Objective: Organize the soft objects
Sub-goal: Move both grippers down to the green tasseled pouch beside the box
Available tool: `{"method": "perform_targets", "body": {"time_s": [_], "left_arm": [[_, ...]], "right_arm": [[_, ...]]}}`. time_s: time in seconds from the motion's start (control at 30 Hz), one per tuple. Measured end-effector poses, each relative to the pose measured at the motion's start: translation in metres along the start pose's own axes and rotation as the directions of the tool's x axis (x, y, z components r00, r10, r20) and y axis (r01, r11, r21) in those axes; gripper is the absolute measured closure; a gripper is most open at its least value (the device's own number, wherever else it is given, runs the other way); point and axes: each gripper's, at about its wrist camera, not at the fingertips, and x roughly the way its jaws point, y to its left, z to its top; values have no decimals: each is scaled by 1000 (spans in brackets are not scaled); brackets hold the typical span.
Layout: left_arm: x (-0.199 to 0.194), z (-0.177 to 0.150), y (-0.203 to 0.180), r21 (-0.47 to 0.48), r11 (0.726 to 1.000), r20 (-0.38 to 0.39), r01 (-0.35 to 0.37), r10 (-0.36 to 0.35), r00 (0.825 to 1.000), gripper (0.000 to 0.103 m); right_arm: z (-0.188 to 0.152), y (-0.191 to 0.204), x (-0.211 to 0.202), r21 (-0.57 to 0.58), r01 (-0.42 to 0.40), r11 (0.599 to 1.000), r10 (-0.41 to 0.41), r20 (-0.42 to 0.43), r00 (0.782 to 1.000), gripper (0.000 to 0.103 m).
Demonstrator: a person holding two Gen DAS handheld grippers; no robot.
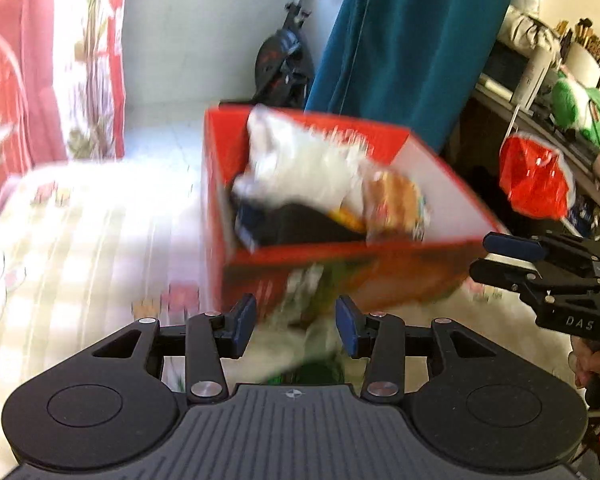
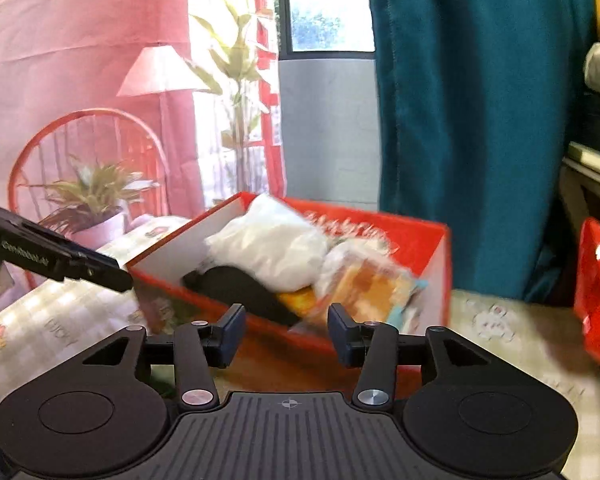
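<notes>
Jaws gaping on both: left gripper (image 1: 296, 328) w/ blurry, maybe green-white soft thing between; right gripper (image 2: 286, 334) hovering empty by red box (image 1: 452, 184). Squeeze gently pre-lift.

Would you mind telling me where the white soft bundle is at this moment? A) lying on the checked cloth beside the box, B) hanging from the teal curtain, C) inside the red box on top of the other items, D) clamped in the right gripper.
C: the white bundle sits inside the red box, over a dark item, while both the right gripper and left gripper are open and hold nothing.
</notes>
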Motion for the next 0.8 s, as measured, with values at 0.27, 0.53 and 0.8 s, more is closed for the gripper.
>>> {"method": "perform_targets", "body": {"time_s": [0.27,0.53,0.8], "left_arm": [[22,-41,4,-65,996,-80,59,-64,995,57],[48,-55,1,-147,984,-90,101,-115,989,53],[67,-61,-25,-161,973,-121,168,-189,975,60]], "right_arm": [[-53,43,21,1,-18,1000,18,-148,989,45],[-81,72,36,-21,-27,999,21,-215,976,33],[-89,72,39,-13,-40,999,36,-240,970,33]]}}
